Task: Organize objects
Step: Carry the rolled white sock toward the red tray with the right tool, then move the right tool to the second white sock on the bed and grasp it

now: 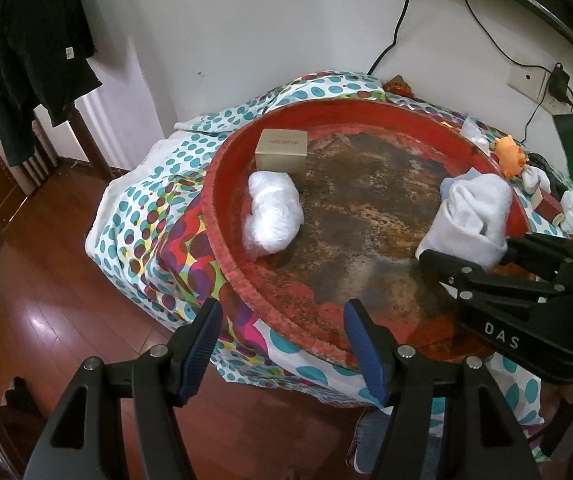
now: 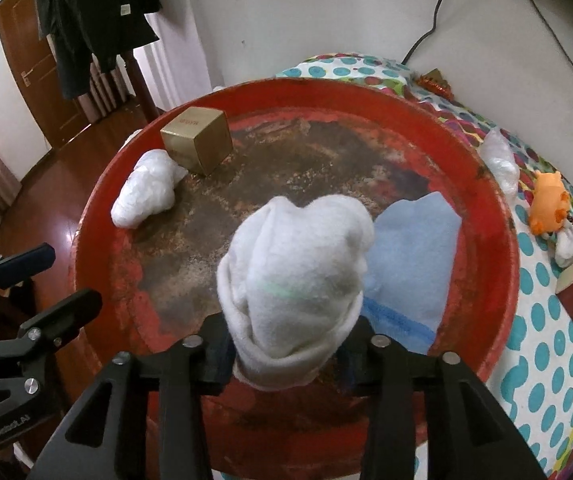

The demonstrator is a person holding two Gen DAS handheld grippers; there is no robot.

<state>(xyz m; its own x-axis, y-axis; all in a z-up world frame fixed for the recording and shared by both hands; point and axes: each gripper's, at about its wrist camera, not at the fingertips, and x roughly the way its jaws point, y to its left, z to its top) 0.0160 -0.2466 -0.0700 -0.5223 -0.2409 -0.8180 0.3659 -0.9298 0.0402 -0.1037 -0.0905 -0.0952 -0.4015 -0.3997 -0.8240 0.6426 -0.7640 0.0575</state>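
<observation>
2 grippers here: my right gripper (image 2: 286,354) loosely straddles the white sock bundle (image 2: 294,280), which sits on the red tray (image 2: 98,216) dead ahead. Left gripper (image 1: 284,346) hangs spread, empty. I'd back straight off so nothing snags.

Box (image 2: 198,139) and bag (image 2: 146,188) in tray (image 2: 498,216), sock (image 2: 298,272) nearer

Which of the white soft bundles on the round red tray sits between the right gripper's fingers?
The rolled white fabric bundle near the tray's front. The crinkly white plastic-wrapped bundle lies far off, beside the gold box.
</observation>
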